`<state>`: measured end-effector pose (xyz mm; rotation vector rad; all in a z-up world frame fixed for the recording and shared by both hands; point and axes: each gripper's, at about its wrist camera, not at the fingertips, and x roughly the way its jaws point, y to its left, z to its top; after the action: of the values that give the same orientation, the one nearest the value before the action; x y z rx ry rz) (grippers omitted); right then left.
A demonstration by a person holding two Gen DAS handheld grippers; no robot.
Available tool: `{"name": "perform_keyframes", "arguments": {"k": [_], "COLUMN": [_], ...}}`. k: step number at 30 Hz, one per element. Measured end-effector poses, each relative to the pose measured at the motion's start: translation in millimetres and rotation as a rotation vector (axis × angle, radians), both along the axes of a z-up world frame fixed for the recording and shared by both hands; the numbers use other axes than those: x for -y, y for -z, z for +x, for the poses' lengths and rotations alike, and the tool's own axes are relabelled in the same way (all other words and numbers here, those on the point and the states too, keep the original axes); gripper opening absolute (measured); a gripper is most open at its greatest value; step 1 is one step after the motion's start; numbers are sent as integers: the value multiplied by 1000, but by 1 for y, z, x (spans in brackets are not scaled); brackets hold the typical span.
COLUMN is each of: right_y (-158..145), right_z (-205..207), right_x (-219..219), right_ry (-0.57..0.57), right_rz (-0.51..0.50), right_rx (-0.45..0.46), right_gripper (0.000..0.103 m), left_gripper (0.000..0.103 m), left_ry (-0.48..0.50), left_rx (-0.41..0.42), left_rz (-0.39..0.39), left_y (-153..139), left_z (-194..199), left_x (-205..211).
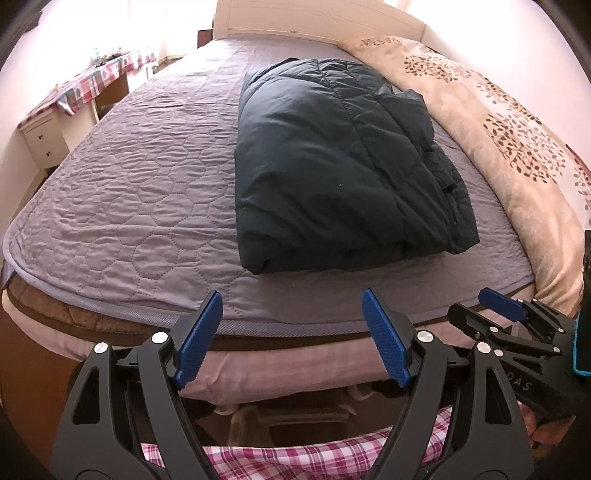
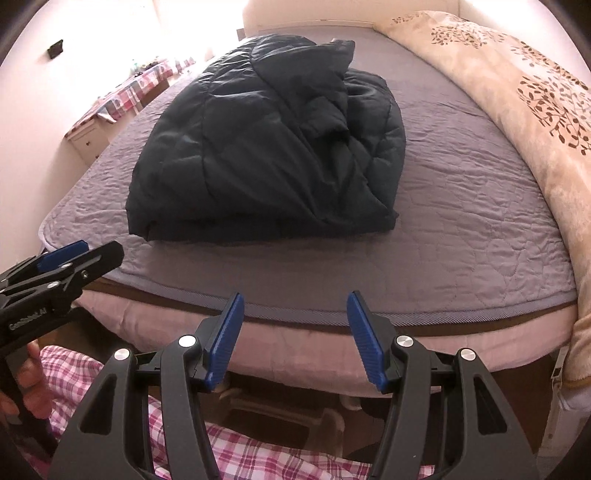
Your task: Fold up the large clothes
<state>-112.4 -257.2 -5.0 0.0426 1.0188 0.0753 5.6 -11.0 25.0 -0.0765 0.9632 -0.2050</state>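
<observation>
Right tool (image 1: pixel 498 306) perhaps half cut off.

The left gripper (image 1: pixel 291 338) and right gripper (image 2: pixel 295 338) share black plastic arms, 2 blue ribbed pads (image 1: pixel 386 341) each, silver pivot screws and pink plaid trousers (image 2: pixel 258 454) beneath.

Both wrist cameras look from the near foot of the bed (image 1: pixel 147 177) toward its headboard (image 1: pixel 317 18), sharing the folded jacket (image 1: pixel 332 162).
</observation>
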Motion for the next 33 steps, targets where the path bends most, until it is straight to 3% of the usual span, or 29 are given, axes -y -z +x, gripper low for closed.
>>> {"name": "perform_keyframes", "arguments": {"k": [33], "right_y": [13], "right_z": [6], "right_x": [3], "right_ry": [21], "right_rz": [15], "right_rx": [-60], "right_gripper": [58], "left_gripper": [76], "left_ry": [-2], "left_rx": [-33], "left_rz": [24], "left_y": [9], "left_z": [4], "left_x": [2]}}
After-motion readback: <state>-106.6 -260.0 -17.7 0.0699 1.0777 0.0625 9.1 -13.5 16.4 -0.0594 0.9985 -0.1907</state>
